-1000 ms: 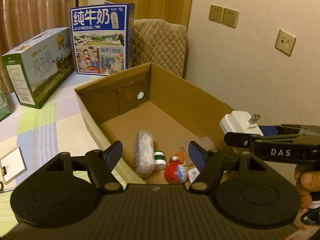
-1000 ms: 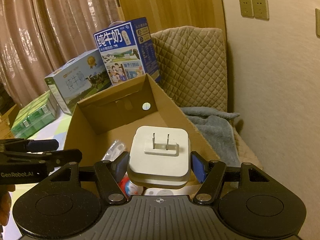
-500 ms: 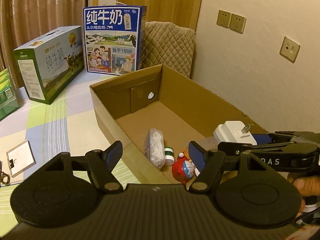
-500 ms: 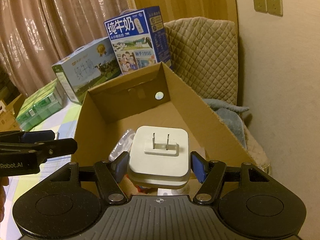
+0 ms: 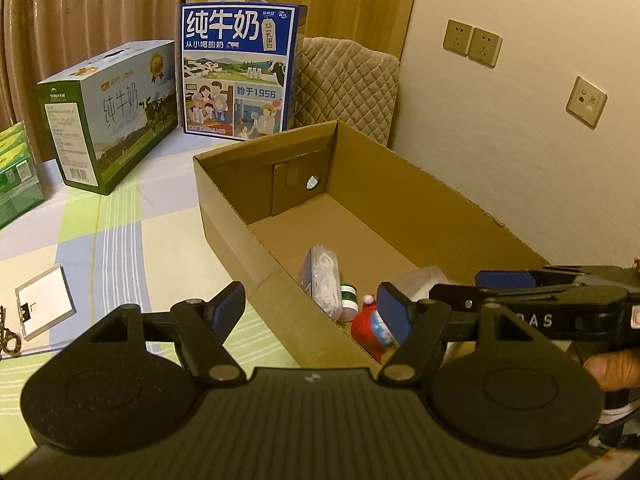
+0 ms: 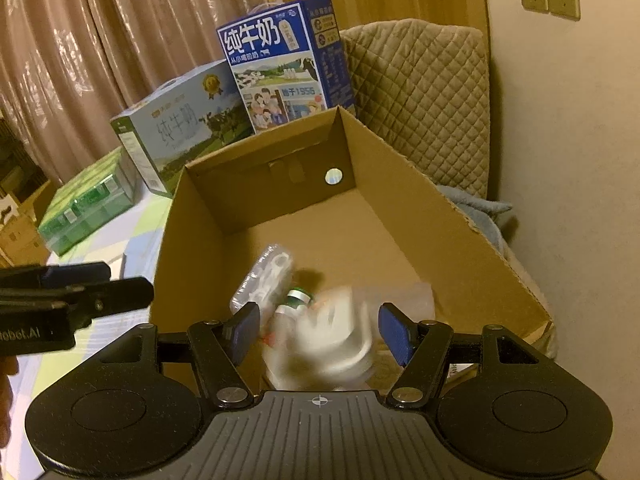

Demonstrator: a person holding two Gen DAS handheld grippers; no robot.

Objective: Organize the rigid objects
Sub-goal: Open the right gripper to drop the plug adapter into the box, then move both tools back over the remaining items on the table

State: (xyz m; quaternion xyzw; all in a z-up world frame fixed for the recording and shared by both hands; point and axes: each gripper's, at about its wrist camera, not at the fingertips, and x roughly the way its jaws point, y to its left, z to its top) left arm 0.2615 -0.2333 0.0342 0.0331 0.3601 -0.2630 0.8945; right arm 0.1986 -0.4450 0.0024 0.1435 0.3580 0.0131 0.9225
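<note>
An open cardboard box (image 5: 224,200) stands on the checked cloth beside the wall. My right gripper (image 6: 320,332) hangs over its near end, jaws open. The white plug adapter (image 6: 320,344) is a blur just below the pads, clear of both and dropping into the box. On the box floor lie a clear packet with a white cable (image 6: 264,276), a small green-and-white bottle (image 6: 298,298) and a red toy (image 5: 370,328). My left gripper (image 5: 312,308) is open and empty, over the box's near left wall. In the left wrist view the right gripper (image 5: 472,286) shows nothing between its fingers.
A blue milk carton (image 5: 240,72) and a green-and-white milk box (image 5: 112,112) stand behind the cardboard box, with a green pack (image 5: 16,176) further left. A white card (image 5: 44,300) lies on the cloth. A quilted chair (image 5: 348,80) and a grey towel (image 6: 480,208) are by the wall.
The plug adapter was gripped upright between the right pads; now it has slipped free and falls, blurred. Both grippers have drawn back slightly from the box.
</note>
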